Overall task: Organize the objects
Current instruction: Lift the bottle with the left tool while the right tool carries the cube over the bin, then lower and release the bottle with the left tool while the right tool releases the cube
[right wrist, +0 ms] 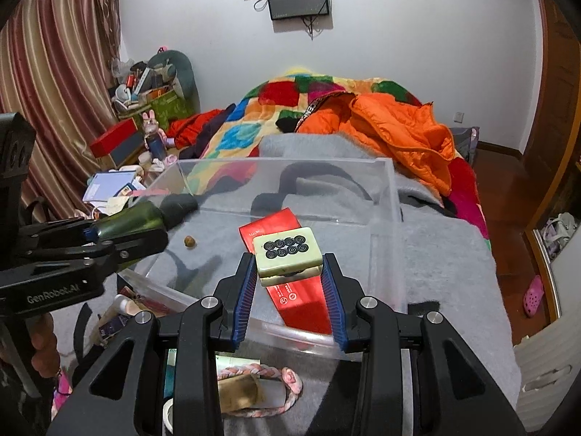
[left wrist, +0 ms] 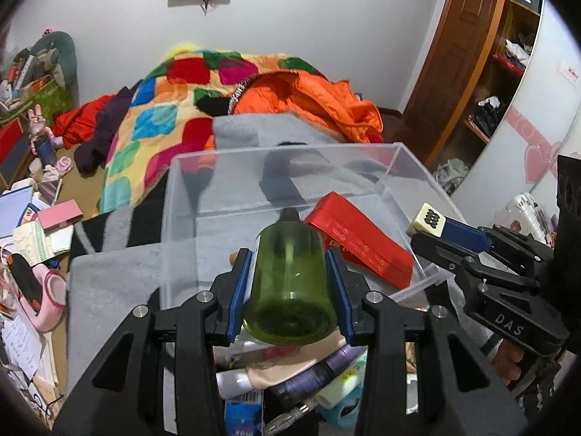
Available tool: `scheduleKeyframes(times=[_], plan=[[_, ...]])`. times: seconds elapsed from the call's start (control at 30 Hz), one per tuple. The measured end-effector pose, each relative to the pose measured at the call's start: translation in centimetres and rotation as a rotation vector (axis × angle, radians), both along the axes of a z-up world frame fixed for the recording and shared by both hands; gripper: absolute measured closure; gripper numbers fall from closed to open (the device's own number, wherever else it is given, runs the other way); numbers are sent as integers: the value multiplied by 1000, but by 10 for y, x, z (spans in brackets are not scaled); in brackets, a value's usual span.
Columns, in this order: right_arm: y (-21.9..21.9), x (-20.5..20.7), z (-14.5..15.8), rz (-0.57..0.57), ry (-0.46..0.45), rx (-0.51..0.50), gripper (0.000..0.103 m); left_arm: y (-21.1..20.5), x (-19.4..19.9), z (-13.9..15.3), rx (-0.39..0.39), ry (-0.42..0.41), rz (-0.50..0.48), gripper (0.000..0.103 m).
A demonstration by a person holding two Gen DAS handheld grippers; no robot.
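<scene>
Status: left gripper (left wrist: 288,283) clamped on green bottle (left wrist: 288,290), held lying down, dark cap pointing forward over near edge of clear acrylic bin (left wrist: 395,152). Right gripper (right wrist: 288,276) clamped on mahjong tile (right wrist: 288,254), eight-circle face up, hovering above red box (right wrist: 290,290) already lying in bin. Bin sits on grey blanket (right wrist: 435,254) on bed.

Step in hand, by judgement: drop both items into bin. To do well:
- Carry bottle further forward past near wall before opening; cap end only just over rim in left view.
- Lower until close to bin floor, then release; bottle round, likely to roll, so lay lengthwise beside red box.
- Place tile on bare floor of bin rather than on sloped red box, else likely to slide.
- Release one side at a time; grippers near each other, risk of collision.

View differences:
- Right view shows small brown nut-like object (right wrist: 190,241) on bin floor; in left view mostly hidden behind gripper finger.
- Right view shows bottle from side, dark cap visible; left view shows bottle base end-on.
- Left view shows pile of unsorted items (left wrist: 290,381) below gripper: tubes, purple bottle, tape roll.
- Right view shows pink braided band (right wrist: 261,374) in near clutter, not seen from left.
</scene>
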State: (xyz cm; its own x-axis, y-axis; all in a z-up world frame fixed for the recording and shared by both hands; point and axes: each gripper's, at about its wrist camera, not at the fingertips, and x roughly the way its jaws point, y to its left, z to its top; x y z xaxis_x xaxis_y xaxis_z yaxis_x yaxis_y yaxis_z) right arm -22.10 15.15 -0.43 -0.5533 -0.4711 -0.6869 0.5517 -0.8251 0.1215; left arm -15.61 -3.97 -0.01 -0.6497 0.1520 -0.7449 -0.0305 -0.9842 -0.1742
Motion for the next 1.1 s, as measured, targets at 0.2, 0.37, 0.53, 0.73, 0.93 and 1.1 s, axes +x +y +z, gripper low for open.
scheduleKeyframes(times=[0.2, 0.37, 0.53, 0.73, 0.93, 1.1], plan=[[-7, -4, -6, 4, -7, 31, 70, 4, -11, -10, 18, -30, -26, 62], [-11, -3, -8, 5, -13, 52, 70, 6, -13, -20, 27, -64, -52, 62], [-8, -1, -6, 1, -23, 43, 70, 7, -6, -16, 8, -51, -58, 61], [0, 6, 0, 4, -19, 23, 66, 6, 7, -7, -18, -29, -42, 54], [14, 25, 13, 2, 22, -9, 53, 6, 33, 11, -69, 31, -18, 42], [23, 45, 22, 15, 54, -26, 44, 3, 56, 19, -95, 58, -4, 29]])
